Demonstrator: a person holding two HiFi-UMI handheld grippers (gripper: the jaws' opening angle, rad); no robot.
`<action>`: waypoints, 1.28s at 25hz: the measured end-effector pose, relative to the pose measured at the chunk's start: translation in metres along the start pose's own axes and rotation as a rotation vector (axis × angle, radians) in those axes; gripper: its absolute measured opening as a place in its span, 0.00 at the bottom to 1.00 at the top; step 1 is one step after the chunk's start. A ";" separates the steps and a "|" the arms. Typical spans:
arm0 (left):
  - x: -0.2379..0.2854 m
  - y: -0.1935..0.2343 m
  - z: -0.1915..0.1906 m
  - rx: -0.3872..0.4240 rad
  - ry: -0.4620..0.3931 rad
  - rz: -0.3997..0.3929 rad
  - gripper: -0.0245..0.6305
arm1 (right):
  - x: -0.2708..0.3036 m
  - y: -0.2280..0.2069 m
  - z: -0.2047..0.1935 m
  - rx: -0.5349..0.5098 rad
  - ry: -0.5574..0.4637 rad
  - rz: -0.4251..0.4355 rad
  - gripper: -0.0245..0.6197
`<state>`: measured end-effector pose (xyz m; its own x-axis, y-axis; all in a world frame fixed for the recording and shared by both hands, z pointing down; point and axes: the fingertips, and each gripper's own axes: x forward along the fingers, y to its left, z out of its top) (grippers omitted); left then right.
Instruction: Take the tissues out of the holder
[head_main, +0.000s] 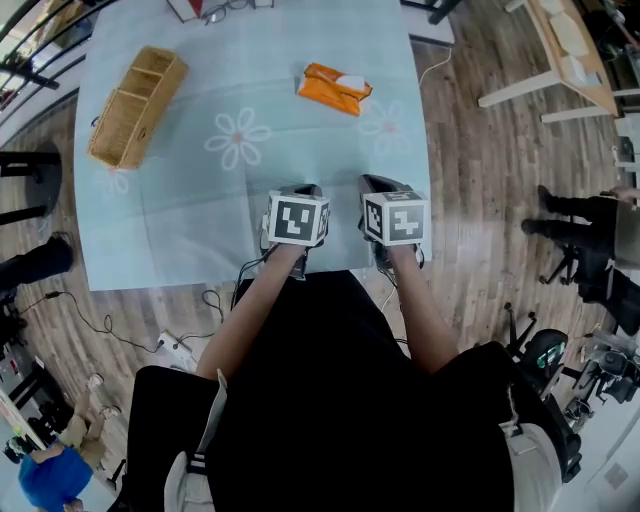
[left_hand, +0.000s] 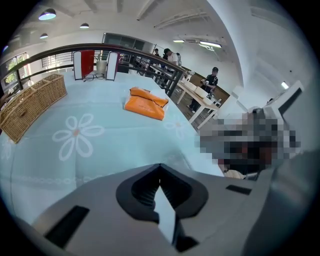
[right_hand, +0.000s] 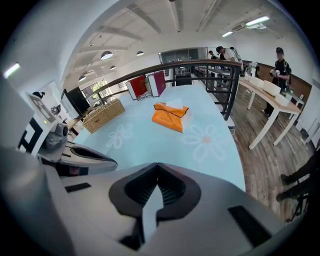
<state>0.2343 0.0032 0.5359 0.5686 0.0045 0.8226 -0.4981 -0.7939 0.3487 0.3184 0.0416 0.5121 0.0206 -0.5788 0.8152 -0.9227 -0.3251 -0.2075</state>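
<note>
The orange tissue holder (head_main: 335, 88) lies at the far middle of the table, a white tissue (head_main: 352, 80) showing at its top. It also shows ahead in the left gripper view (left_hand: 146, 103) and in the right gripper view (right_hand: 171, 116). Both grippers hover side by side over the near table edge, well short of the holder. My left gripper (head_main: 305, 188) has its jaws shut tip to tip (left_hand: 160, 167) with nothing between them. My right gripper (head_main: 376, 181) is likewise shut and empty (right_hand: 158, 166).
A wicker basket (head_main: 137, 105) with compartments stands at the far left on the pale blue flowered tablecloth (head_main: 240, 140). The table's right edge drops to a wooden floor. A wooden table (head_main: 565, 50) stands further right. Cables (head_main: 120, 335) lie on the floor at the left.
</note>
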 end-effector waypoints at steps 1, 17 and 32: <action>0.000 -0.003 -0.002 0.003 -0.001 0.000 0.05 | -0.001 0.000 -0.004 0.010 0.007 0.001 0.06; 0.001 -0.021 -0.018 -0.018 -0.022 -0.001 0.05 | -0.009 -0.014 -0.049 0.070 0.069 0.000 0.06; -0.005 -0.014 -0.027 -0.065 -0.056 0.033 0.05 | -0.008 -0.009 -0.051 0.023 0.057 0.033 0.06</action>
<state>0.2213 0.0308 0.5392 0.5858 -0.0561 0.8085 -0.5575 -0.7519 0.3518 0.3064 0.0873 0.5350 -0.0320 -0.5464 0.8369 -0.9133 -0.3242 -0.2465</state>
